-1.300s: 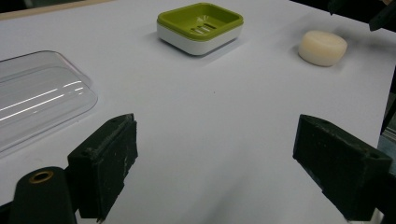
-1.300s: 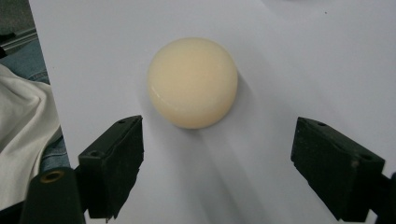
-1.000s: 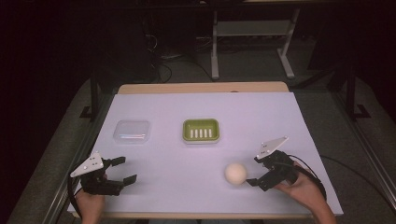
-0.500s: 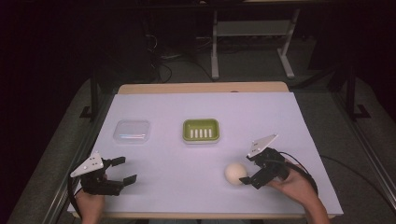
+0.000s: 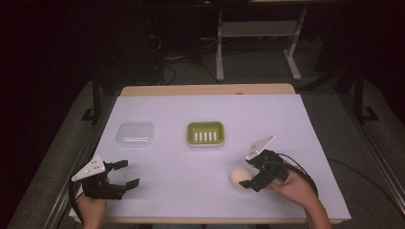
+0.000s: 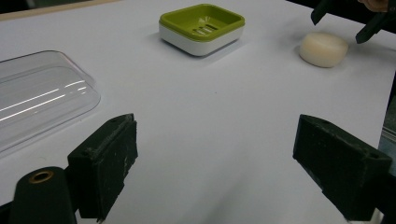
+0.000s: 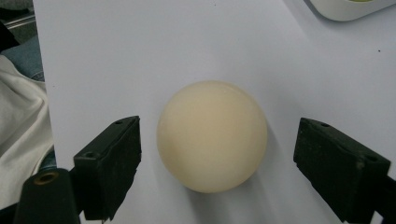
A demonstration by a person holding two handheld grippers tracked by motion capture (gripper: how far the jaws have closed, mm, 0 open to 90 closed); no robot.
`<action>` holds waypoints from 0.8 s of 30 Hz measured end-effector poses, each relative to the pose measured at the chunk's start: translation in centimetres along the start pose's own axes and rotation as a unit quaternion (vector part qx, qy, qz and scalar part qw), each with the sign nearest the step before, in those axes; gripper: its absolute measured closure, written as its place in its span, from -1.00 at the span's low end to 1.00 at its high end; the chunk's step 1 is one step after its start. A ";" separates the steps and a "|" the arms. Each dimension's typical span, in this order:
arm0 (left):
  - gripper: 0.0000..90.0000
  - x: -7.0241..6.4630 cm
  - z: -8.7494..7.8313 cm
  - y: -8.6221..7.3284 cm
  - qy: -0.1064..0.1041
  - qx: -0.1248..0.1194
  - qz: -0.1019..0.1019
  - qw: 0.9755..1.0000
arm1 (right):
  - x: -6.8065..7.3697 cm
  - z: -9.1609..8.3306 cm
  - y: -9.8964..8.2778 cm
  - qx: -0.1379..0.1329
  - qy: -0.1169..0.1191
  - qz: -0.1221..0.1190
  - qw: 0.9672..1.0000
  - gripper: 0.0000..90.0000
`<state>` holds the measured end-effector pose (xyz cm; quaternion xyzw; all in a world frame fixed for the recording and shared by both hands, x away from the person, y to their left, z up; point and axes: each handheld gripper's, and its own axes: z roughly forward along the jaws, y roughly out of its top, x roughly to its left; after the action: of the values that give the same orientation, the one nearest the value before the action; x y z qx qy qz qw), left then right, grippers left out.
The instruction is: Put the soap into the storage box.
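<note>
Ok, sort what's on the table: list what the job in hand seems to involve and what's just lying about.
Likely in the job:
- round soap bar, between the open jaws of the right gripper
- green soap dish, a guess as the soap's place

Lying about:
- clear plastic lid
- left gripper, open over bare table

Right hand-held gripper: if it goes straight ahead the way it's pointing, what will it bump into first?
Probably the round cream soap. It lies directly ahead of the right hand-held gripper, centred in the gap of its open jaws, with nothing else in the way.
</note>
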<state>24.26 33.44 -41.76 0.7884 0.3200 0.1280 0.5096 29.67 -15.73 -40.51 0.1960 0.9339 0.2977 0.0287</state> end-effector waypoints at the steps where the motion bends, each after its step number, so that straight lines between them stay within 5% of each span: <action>1: -0.71 0.0 0.0 0.0 0.000 -0.001 -0.001 1.000 | 0.0 0.1 0.0 0.000 0.000 -0.001 1.000 -0.68; 24: -0.71 0.0 0.2 0.0 -0.003 0.000 0.001 1.000 | 0.6 2.4 0.6 0.038 -0.001 -0.009 0.999 -0.68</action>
<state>24.35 33.32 -41.81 0.7890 0.3179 0.1258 0.5104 29.75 -13.75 -42.14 0.1890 0.9462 0.2616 0.0244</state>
